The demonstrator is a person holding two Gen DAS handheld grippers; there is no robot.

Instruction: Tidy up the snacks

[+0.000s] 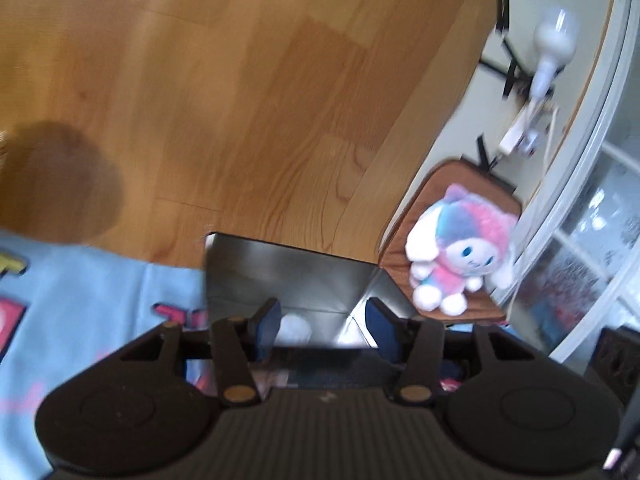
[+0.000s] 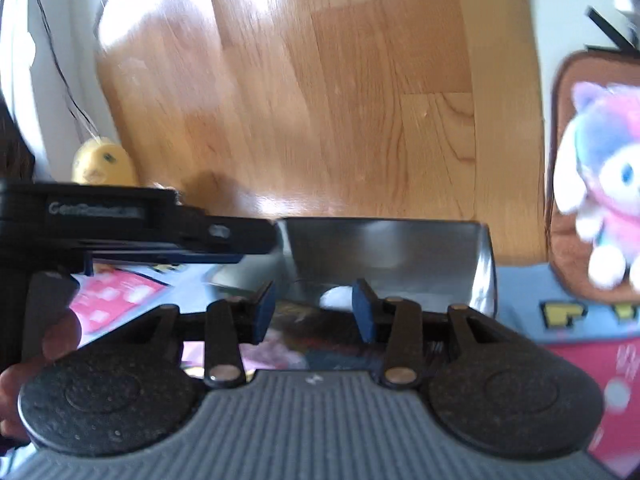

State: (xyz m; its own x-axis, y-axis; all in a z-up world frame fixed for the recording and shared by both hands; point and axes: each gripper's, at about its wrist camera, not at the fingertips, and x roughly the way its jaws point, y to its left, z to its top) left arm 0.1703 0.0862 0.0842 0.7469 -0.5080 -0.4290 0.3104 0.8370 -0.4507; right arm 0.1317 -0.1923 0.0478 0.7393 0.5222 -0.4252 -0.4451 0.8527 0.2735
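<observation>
A dark open box point(image 1: 280, 276) with shiny inner walls stands on a blue printed mat point(image 1: 80, 280) just ahead of my left gripper point(image 1: 324, 320), which is open over it with nothing between the blue pads. A white round thing point(image 1: 296, 328) lies inside the box. In the right wrist view the same box point(image 2: 384, 248) is ahead of my right gripper point(image 2: 314, 308), also open and empty; the white thing point(image 2: 336, 298) shows between its pads. The left gripper point(image 2: 240, 240) reaches in from the left at the box's rim. Snack packs under the grippers are blurred.
A wooden floor point(image 1: 240, 100) lies beyond the mat. A pink and blue plush toy point(image 1: 460, 248) sits on a brown cushion point(image 1: 412, 220) to the right of the box. A yellow plush point(image 2: 104, 164) is at the left. A lamp point(image 1: 552, 44) and cables are by the wall.
</observation>
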